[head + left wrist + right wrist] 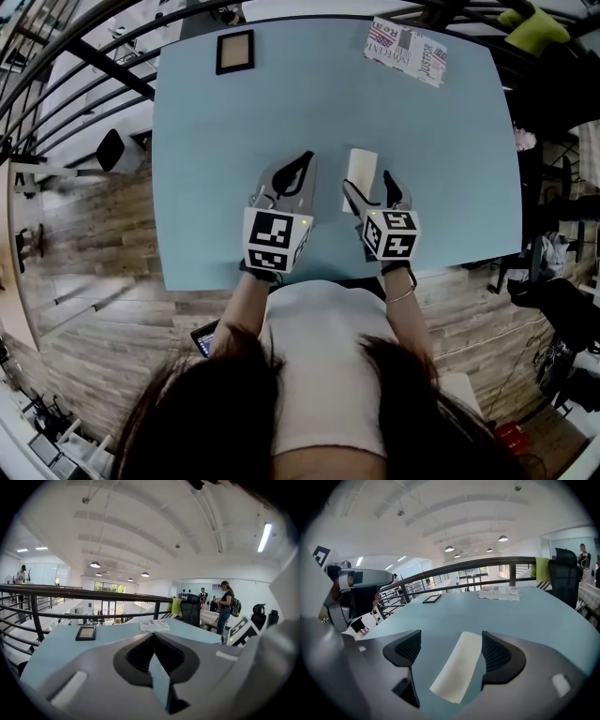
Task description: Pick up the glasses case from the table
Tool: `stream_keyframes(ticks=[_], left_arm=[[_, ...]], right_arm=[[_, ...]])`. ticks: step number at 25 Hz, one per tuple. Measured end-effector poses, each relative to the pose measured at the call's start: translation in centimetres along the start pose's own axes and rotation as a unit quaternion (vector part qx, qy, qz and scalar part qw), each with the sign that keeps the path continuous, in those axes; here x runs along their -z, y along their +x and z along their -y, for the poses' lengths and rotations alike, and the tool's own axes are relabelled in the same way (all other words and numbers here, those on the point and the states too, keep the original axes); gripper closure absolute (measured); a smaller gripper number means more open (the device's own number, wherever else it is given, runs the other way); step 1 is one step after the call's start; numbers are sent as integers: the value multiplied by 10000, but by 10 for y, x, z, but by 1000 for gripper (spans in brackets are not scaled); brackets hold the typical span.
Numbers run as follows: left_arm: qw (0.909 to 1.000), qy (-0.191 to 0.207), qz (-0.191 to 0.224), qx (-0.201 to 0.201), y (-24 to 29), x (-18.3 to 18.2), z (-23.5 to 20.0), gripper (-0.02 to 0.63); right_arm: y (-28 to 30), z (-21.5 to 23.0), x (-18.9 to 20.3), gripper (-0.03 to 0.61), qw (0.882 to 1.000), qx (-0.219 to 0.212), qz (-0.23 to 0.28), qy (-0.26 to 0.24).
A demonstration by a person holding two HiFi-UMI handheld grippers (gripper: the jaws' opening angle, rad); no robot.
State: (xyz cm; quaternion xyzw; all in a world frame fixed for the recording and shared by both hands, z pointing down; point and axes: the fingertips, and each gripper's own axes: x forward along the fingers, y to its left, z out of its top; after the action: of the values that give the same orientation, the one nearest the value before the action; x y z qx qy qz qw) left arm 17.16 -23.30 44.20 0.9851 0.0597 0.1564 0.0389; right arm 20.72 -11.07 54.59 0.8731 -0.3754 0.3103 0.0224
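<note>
A cream, oblong glasses case (361, 172) lies flat on the light-blue table (206, 169), near its front edge. My right gripper (367, 183) stands open, one jaw on each side of the case's near end. In the right gripper view the case (459, 667) runs lengthwise between the ribbed black pads (497, 652), with table showing on both sides, so the pads do not press on it. My left gripper (306, 157) hovers just left of the case with its jaws together and nothing in them. In the left gripper view its tips (152, 637) meet over the table.
A dark-framed picture (234, 52) lies at the far left of the table and a folded newspaper (405, 39) at the far right. A black railing (70, 590) runs behind the table's far edge. Several people stand beyond it on the right (225, 604).
</note>
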Motion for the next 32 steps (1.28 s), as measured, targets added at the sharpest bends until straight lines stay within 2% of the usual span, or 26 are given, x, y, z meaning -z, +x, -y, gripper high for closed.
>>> stream_keyframes(ticks=[10,22,32], left_arm=[[9996,-49,-145,244,17,11,6,557],[9996,-77,-230,168,23,29,-6,557],[9994,-149,-285,112,22,36,-13,557]], right_arm=[[29,10,41,173,9980,331,-506,203],[49,17,78,172,9932,685,-818,476],[55,17,92,172,9906,979,-950,-38]])
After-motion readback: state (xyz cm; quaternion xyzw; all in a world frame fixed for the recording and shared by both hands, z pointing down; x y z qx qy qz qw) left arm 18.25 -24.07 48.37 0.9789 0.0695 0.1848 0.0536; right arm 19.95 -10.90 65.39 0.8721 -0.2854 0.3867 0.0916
